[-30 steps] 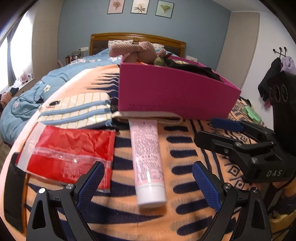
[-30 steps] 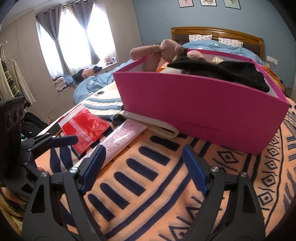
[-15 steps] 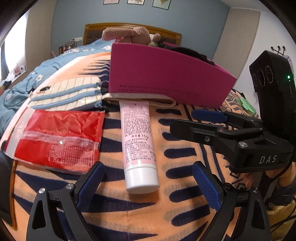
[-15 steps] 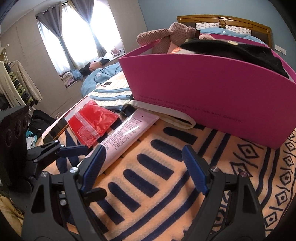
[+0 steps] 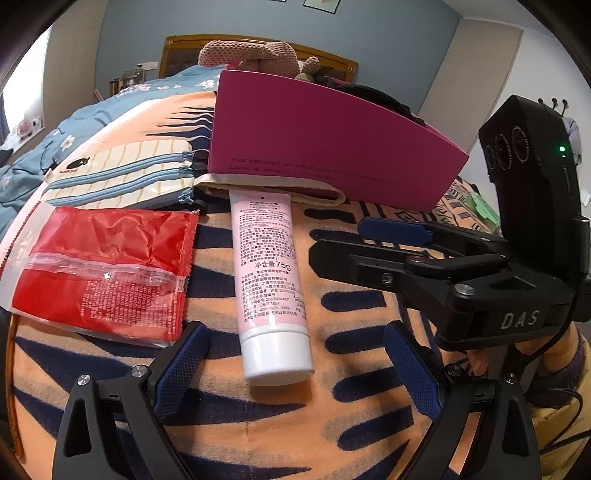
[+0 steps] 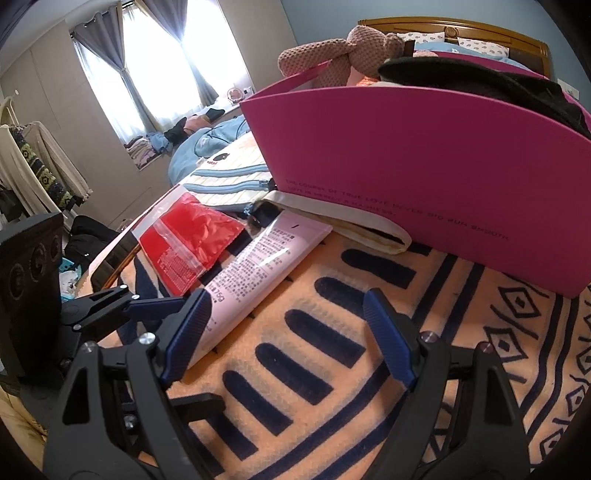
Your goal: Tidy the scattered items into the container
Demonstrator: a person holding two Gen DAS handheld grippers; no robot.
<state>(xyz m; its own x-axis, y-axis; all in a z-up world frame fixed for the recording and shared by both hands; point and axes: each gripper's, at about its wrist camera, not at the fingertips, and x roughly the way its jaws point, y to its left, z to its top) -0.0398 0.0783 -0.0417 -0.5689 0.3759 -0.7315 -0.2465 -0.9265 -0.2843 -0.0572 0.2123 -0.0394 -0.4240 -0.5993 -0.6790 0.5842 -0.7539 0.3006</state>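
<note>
Now each hand-held gripper, left (image 5: 293, 365) and right (image 6: 286, 336), spread wide, flanks the pink tube (image 5: 269, 273)

Orange blanket with navy stripes (image 5: 362, 413) fills the lower frame in both views; diamond pattern at lower right of the right wrist view. Blue floral duvet (image 5: 110, 107) at upper left of the left wrist view. Wooden headboard (image 6: 458, 29) top right, pillows just below it. Blue-grey wall (image 5: 236, 18) across the top, picture frames cut off at the edge. Bright window with grey curtains (image 6: 155, 55) upper left. Clothes on a rack (image 6: 33, 162) at far left. Coat hooks (image 5: 554, 103) on the wall, right edge.
</note>
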